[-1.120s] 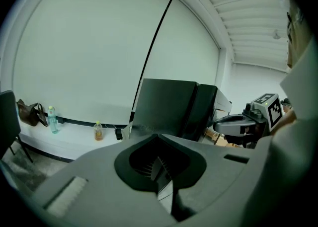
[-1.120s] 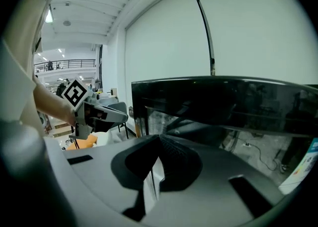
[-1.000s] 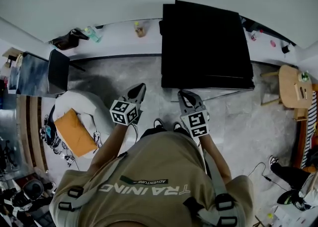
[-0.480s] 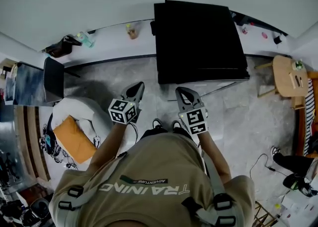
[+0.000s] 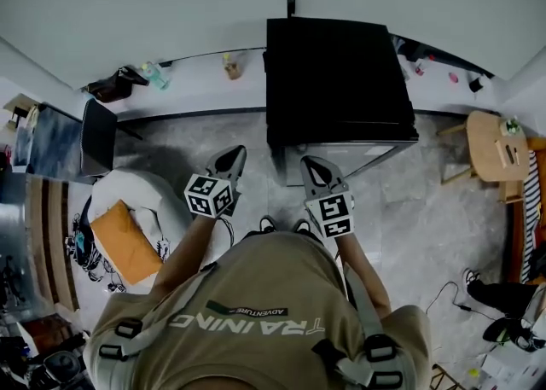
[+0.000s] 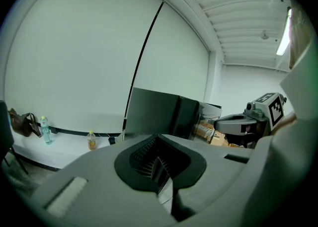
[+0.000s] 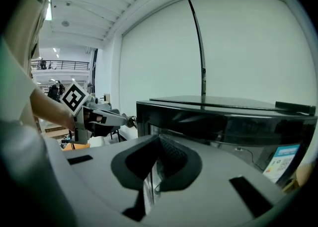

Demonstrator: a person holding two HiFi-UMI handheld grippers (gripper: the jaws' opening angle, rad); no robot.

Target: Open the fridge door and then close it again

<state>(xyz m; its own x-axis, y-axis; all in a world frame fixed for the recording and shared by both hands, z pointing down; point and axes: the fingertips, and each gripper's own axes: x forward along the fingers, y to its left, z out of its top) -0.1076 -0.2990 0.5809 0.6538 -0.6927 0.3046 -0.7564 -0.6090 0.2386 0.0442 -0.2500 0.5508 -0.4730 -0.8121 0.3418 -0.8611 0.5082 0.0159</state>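
Since half a second ago the fridge (image 5: 337, 81) had slid slightly up the head view, and more of its glossy front showed. Both grippers had kept their places just short of it. The one fridge was a low black box with a flat top, standing against the white wall, its door flush. The two grippers, left gripper (image 5: 234, 156) and right gripper (image 5: 312, 166), each had jaws pressed together on nothing. Two bottles (image 5: 154, 76) stood on the ledge to the fridge's left.
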